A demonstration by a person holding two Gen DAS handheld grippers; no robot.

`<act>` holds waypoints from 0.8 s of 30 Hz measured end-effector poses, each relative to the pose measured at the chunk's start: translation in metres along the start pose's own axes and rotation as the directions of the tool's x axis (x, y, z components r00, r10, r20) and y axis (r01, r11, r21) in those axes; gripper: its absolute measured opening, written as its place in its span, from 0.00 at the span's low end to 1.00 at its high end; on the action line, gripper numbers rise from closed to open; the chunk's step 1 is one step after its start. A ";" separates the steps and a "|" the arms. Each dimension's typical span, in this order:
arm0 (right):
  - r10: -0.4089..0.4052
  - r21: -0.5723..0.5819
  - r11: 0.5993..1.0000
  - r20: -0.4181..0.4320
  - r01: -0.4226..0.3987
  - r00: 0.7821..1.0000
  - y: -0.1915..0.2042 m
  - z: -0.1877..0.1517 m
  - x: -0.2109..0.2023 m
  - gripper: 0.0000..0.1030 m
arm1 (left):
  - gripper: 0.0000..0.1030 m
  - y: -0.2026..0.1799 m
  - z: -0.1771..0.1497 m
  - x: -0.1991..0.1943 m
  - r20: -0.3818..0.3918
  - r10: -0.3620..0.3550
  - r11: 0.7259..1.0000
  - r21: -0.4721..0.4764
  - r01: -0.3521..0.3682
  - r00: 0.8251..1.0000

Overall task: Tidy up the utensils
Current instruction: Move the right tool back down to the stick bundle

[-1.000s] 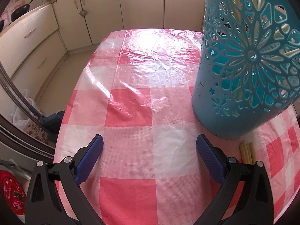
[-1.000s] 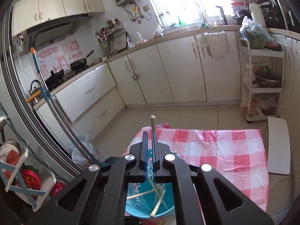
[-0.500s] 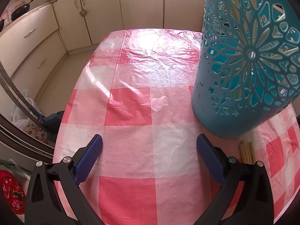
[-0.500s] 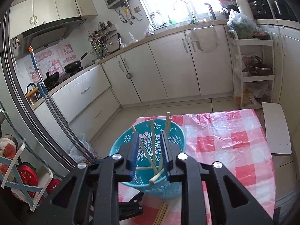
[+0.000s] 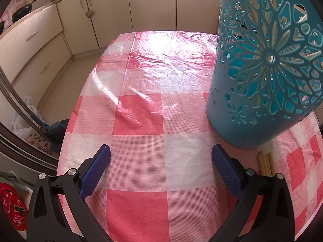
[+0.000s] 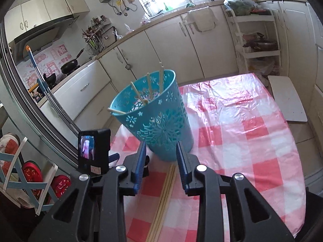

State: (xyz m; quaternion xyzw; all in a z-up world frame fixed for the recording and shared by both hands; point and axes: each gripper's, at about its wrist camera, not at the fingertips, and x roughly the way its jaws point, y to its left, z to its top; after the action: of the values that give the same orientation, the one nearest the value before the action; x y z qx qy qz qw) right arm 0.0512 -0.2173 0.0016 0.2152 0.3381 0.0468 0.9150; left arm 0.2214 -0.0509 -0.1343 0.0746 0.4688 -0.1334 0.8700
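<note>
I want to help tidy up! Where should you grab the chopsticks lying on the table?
Grab the chopsticks near their middle, coming from straight above with one finger on each side. They lie flat in a tight bundle pointing at the basket, so the right tool, already lined up over them, could probably pinch across them.

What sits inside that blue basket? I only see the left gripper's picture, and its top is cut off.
Observer: Several chopsticks stand in the blue basket, tips poking above its rim.
Operator: And those sticks by my right edge?
Observer: A bundle of chopsticks lying flat on the tablecloth, reaching toward the basket's foot.
Operator: Is the other gripper holding any?
Observer: No. The right gripper has just been opening, with nothing between its pads.
</note>
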 end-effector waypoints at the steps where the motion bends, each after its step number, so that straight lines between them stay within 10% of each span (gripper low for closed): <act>1: 0.005 0.001 1.000 -0.009 -0.005 1.000 0.002 -0.003 0.001 0.30 | 0.93 0.000 0.000 0.000 0.000 0.000 1.000 0.000 0.000 1.000; 24: 0.010 0.063 0.998 -0.066 -0.006 0.998 -0.004 -0.033 -0.001 0.38 | 0.93 0.000 0.000 0.000 0.001 -0.001 1.000 0.000 0.001 1.000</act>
State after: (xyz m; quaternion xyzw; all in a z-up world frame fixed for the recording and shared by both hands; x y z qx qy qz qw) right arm 0.0293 -0.2092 -0.0223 0.2434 0.3687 0.0471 0.8959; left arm 0.2214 -0.0507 -0.1343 0.0745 0.4685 -0.1340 0.8701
